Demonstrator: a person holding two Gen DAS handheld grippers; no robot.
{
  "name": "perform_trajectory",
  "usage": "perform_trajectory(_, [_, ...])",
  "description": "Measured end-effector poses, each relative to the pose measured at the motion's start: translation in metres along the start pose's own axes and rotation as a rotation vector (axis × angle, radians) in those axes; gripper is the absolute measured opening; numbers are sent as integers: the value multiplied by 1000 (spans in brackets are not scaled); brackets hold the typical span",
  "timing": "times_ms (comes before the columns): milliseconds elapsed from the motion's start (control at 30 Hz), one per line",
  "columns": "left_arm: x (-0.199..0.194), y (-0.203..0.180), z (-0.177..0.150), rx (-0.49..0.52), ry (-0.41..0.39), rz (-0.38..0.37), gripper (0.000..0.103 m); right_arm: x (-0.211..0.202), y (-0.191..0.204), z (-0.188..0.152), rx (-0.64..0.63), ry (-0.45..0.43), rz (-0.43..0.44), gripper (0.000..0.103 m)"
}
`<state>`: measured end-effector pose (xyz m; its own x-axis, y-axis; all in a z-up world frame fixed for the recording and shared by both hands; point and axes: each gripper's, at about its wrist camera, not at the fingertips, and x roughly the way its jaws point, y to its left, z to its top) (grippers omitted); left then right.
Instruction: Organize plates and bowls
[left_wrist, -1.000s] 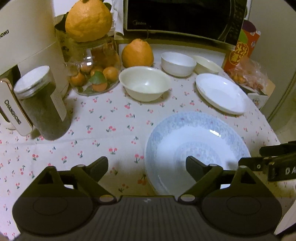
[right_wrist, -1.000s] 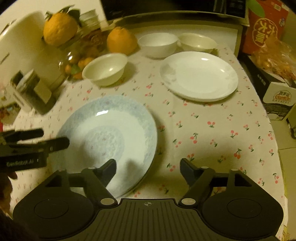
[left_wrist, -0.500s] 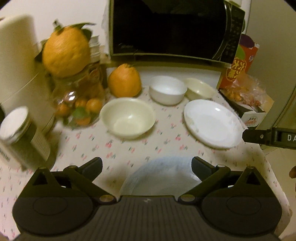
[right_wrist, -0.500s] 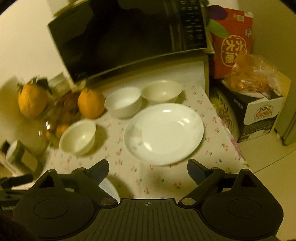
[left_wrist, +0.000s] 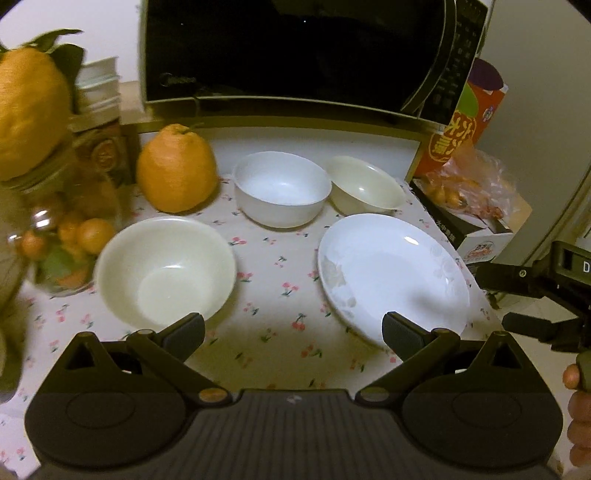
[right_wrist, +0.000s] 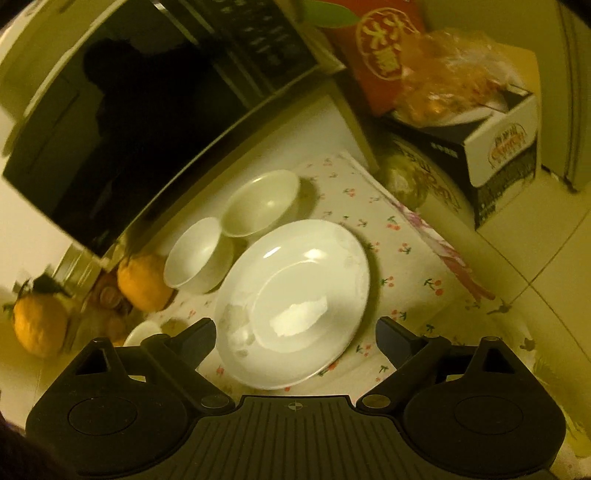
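Note:
A white plate (left_wrist: 393, 273) lies on the cherry-print tablecloth (left_wrist: 273, 295), right of centre; it also shows in the right wrist view (right_wrist: 295, 302). A cream bowl (left_wrist: 164, 269) sits to the left. A white bowl (left_wrist: 282, 192) and a second cream bowl (left_wrist: 365, 188) stand behind, near the microwave. My left gripper (left_wrist: 293, 330) is open and empty above the cloth between cream bowl and plate. My right gripper (right_wrist: 295, 336) is open and empty, tilted, with the plate's near part between its fingers; it also shows at the right edge of the left wrist view (left_wrist: 532, 299).
A black microwave (left_wrist: 295, 51) stands at the back. A large orange fruit (left_wrist: 177, 173) and a glass jar of small oranges (left_wrist: 62, 236) are at the left. A red box (left_wrist: 465, 125), a bag of snacks (left_wrist: 469, 181) and a carton (right_wrist: 498, 147) are at the right, beyond the table edge.
Both grippers have moved forward past the blue-patterned plate, which has left both views. The right gripper has tilted and closed in on the white plate. Both stay open.

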<state>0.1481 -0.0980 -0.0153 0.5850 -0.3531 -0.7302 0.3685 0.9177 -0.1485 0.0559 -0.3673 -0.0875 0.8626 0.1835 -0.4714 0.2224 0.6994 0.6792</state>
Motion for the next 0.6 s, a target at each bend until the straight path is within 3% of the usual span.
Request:
perform_trajectory(233, [25, -9, 11, 20, -4, -58, 93, 13, -19, 8, 89, -21, -6, 95])
perform_trajectory(367, [42, -14, 18, 32, -10, -100, 80, 22, -24, 9, 136, -24, 3, 93])
perform_trajectory(600, [74, -12, 22, -5, 18, -145, 56, 32, -30, 9, 222, -28, 33, 71])
